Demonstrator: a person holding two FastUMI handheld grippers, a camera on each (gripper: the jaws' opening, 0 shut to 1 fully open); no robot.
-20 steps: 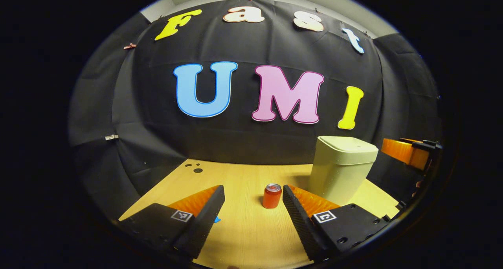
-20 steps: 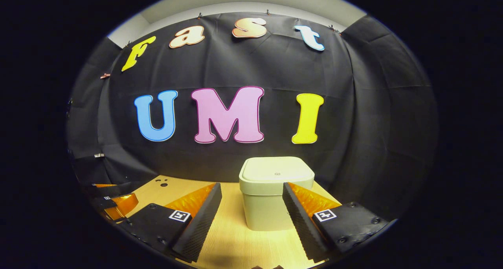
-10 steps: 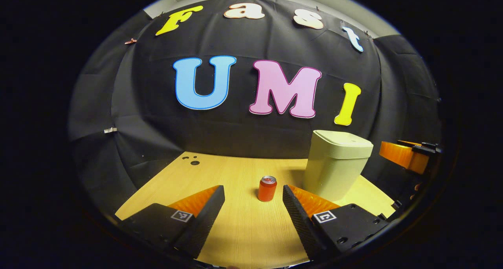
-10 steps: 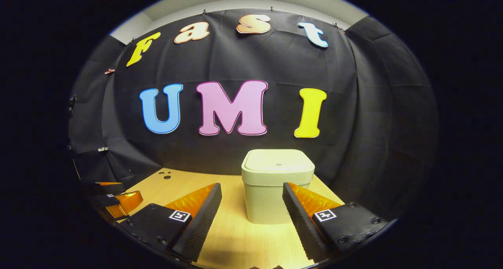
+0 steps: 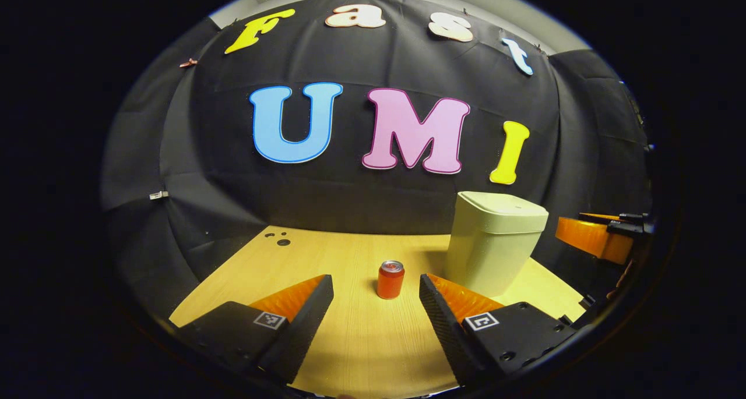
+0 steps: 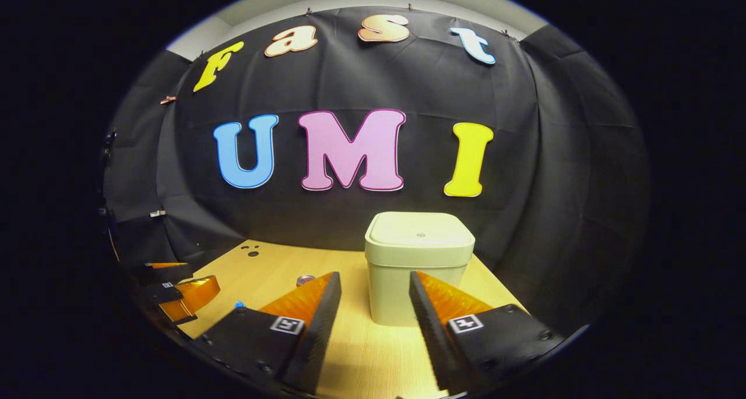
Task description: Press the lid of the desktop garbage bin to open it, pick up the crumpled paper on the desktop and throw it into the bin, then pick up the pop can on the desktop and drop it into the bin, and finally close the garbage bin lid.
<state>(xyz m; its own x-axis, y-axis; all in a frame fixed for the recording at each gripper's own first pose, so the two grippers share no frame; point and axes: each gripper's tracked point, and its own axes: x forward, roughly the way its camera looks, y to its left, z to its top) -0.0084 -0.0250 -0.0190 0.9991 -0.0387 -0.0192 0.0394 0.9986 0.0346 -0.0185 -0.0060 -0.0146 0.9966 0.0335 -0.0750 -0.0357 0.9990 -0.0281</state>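
I'm holding both tools wide open, empty: right tool (image 6: 373,314) facing the bin (image 6: 418,271), lid (image 6: 419,236) shut; left tool (image 5: 376,317) facing the can (image 5: 390,279) on the tabletop (image 5: 326,259). Off-centre press risks shoving the bin (looks light).

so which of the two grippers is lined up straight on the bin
The right gripper: the bin sits centred beyond its open fingers. The left gripper frames the pop can instead, with the bin off to its right.
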